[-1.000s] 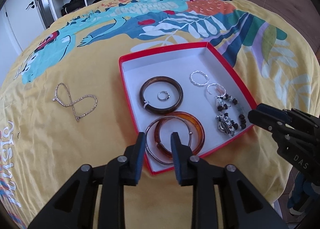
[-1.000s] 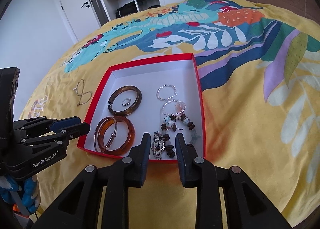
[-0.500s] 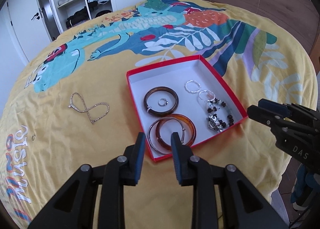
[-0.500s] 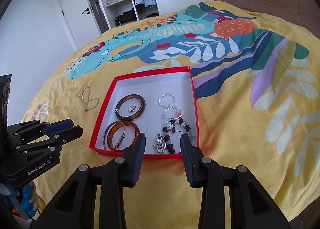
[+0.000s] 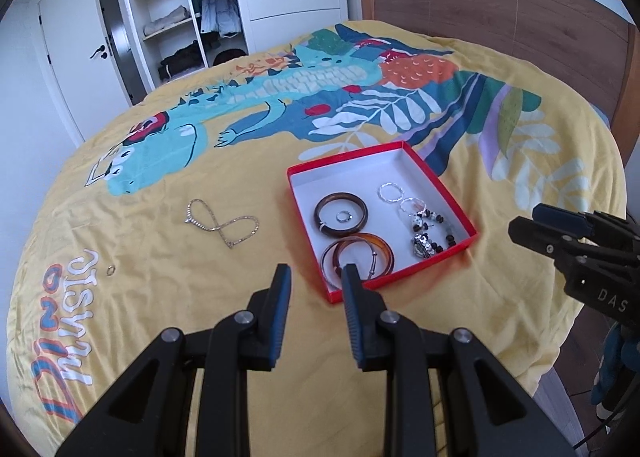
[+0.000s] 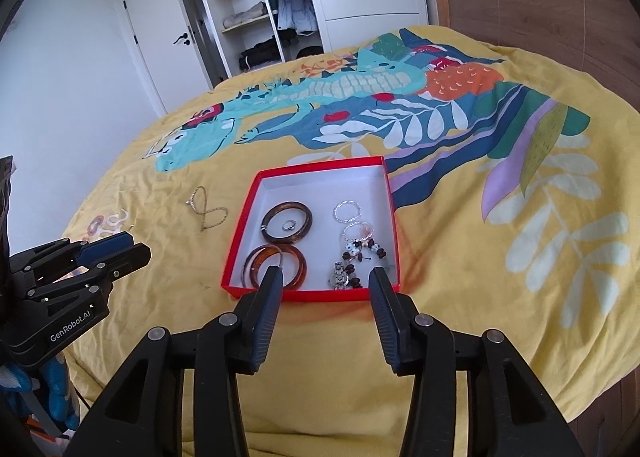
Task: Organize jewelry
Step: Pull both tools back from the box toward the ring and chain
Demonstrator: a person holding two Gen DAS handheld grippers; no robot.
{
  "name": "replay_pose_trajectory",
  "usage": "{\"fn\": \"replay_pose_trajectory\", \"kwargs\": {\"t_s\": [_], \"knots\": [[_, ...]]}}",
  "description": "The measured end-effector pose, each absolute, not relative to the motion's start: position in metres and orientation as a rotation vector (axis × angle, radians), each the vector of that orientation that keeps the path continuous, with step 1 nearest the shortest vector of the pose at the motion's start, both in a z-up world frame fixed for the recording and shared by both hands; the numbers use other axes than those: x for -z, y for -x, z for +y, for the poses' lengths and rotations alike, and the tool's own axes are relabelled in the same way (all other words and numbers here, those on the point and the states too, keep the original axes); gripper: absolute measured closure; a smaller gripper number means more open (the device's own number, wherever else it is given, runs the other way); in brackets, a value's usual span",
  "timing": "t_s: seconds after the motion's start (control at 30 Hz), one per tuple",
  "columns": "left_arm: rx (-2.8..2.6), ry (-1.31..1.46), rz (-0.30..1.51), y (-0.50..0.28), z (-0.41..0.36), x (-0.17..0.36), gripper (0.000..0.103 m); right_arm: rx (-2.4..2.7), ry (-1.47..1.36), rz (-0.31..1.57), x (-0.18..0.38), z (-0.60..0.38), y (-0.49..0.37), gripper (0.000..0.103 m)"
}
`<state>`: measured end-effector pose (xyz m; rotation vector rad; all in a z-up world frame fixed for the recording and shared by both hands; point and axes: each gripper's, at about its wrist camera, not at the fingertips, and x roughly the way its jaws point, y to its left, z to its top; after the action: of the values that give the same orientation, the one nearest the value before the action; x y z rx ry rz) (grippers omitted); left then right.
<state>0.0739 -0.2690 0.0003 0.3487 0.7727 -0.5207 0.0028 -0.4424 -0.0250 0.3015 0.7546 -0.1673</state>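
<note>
Left gripper [image 5: 314, 277] held above yellow bedspread [image 5: 160, 257], jaws parted, nothing between. Just ahead and right of its tips: red box [image 5: 432, 177] holding bangles [image 5: 356, 255], rings and beads. Ahead-left, apart: looped chain [image 5: 222, 221]. Far right: right gripper [image 5: 520, 223], opening, empty.

Left gripper [image 5: 313, 278] jaws apart, empty; right gripper [image 6: 324, 278] jaws opening, empty.

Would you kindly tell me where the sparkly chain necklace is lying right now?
In the left wrist view, the sparkly chain necklace lies looped on the yellow bedspread, outside and left of the red-rimmed jewelry box.
</note>
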Motion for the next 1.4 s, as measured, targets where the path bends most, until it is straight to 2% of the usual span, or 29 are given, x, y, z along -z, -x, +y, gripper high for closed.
{"fn": "replay_pose_trajectory", "kwargs": {"t_s": [0.43,0.6,0.67,0.83,1.4], "knots": [[0.441,-0.314,0.710,-0.031,-0.212,-0.026,0.078,0.138,-0.277,0.733,0.001,-0.400,0.033,0.054],[0.411,-0.284,0.686,-0.017,-0.187,-0.033,0.078,0.121,-0.254,0.728,-0.008,-0.382,0.045,0.051],[0.401,-0.266,0.677,-0.013,-0.176,-0.036,0.078,0.113,-0.244,0.720,-0.013,-0.374,0.050,0.043],[0.379,-0.229,0.669,-0.004,-0.150,-0.039,0.078,0.083,-0.212,0.715,-0.022,-0.351,0.058,0.041],[0.246,-0.087,0.800,-0.020,-0.036,-0.014,0.078,-0.056,-0.102,0.723,-0.039,-0.278,0.039,0.040]]}}
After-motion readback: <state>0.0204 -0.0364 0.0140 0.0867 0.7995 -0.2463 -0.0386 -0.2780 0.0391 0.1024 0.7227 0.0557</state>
